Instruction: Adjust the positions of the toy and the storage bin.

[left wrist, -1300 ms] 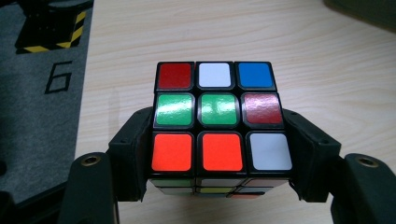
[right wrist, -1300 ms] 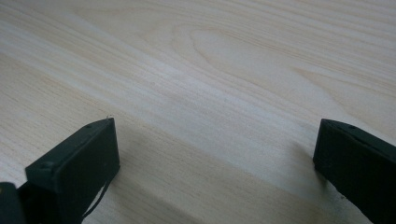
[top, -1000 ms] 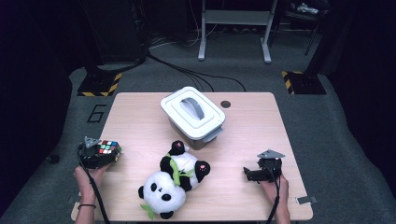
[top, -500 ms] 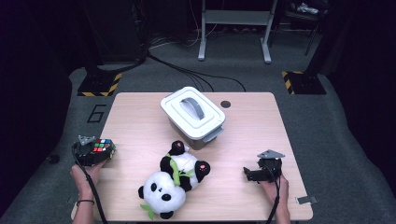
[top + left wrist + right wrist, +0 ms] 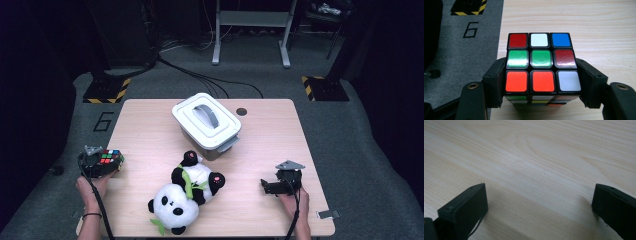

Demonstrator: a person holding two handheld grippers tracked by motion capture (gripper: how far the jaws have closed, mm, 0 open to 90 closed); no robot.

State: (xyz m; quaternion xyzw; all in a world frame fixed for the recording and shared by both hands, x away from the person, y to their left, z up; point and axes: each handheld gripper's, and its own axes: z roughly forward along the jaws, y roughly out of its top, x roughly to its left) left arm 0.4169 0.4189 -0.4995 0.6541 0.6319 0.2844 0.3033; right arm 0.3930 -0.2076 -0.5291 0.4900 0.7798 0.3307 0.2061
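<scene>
Rubik's cube, high view: sits between the jaws of the left gripper at the left edge of the wooden table, well apart from the panda plush, the lidded white box and the right gripper resting near the right edge. Left gripper view: cube between the two jaws, which have just been opening, a slim gap showing at each side. Right gripper view: jaws spread wide over bare tabletop.

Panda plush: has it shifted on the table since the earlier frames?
No. The panda plush lies just in front of the white lidded box, exactly as before.
</scene>
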